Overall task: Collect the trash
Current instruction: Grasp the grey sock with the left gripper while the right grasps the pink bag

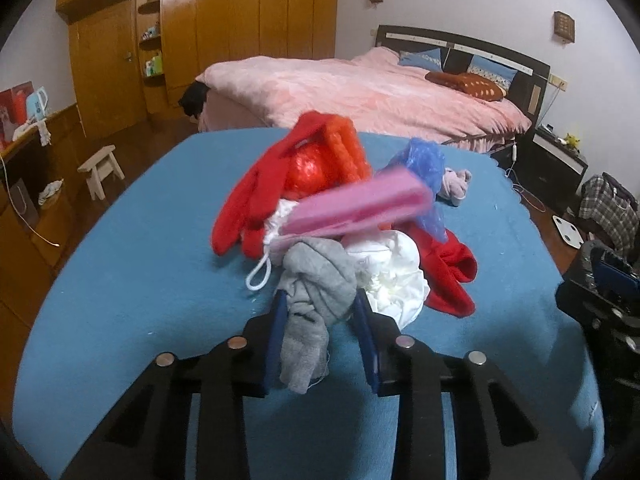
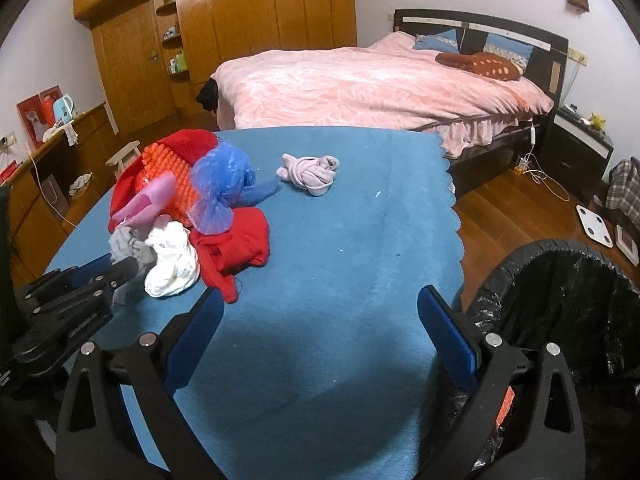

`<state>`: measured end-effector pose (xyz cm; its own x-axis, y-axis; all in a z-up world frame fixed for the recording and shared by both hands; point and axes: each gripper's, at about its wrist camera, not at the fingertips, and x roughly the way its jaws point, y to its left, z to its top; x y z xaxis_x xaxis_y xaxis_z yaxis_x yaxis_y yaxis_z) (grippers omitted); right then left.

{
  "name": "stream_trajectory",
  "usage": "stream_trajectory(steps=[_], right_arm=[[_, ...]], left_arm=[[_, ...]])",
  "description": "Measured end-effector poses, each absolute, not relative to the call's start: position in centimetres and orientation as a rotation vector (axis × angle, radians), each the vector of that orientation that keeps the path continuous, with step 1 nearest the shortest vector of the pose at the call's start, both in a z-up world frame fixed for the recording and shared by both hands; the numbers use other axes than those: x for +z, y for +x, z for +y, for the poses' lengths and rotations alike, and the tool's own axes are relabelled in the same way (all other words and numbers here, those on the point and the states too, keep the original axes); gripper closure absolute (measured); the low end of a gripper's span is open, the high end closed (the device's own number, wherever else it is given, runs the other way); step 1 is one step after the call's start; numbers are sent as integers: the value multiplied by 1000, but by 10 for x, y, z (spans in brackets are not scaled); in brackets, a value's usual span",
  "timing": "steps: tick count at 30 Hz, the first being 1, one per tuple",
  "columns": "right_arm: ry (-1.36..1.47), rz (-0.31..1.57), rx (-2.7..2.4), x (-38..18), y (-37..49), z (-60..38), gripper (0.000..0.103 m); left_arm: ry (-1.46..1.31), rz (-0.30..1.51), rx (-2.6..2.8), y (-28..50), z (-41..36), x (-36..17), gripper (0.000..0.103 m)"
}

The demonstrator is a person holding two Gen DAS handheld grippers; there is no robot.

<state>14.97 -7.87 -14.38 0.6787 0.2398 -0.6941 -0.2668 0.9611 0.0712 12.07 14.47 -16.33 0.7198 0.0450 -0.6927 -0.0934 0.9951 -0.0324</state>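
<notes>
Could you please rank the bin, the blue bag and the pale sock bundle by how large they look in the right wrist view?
1. Bin, though nearest the camera.
2. Blue bag.
3. Sock bundle, farthest away.

The left gripper (image 1: 320, 300) pinches a grey sock (image 1: 316, 280) at the near edge of a heap: red cloth (image 1: 248, 200), pink box (image 1: 360, 204), white rag (image 1: 392, 276), on a blue table (image 1: 140, 260).
</notes>
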Motion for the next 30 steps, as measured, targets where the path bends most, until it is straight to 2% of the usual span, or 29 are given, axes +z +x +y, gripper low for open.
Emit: stream_trajectory(steps=[15, 19, 28, 30], right_arm=[[-55, 763, 396, -137, 158, -25, 9], [-68, 779, 437, -140, 162, -6, 20], [-76, 798, 495, -141, 170, 26, 35], [-76, 812, 508, -143, 174, 31, 44]], left_arm=[[-61, 711, 198, 101, 185, -147, 70], [-68, 713, 221, 102, 196, -149, 70], [-76, 700, 250, 100, 219, -150, 70], [-80, 697, 255, 99, 222, -149, 70]])
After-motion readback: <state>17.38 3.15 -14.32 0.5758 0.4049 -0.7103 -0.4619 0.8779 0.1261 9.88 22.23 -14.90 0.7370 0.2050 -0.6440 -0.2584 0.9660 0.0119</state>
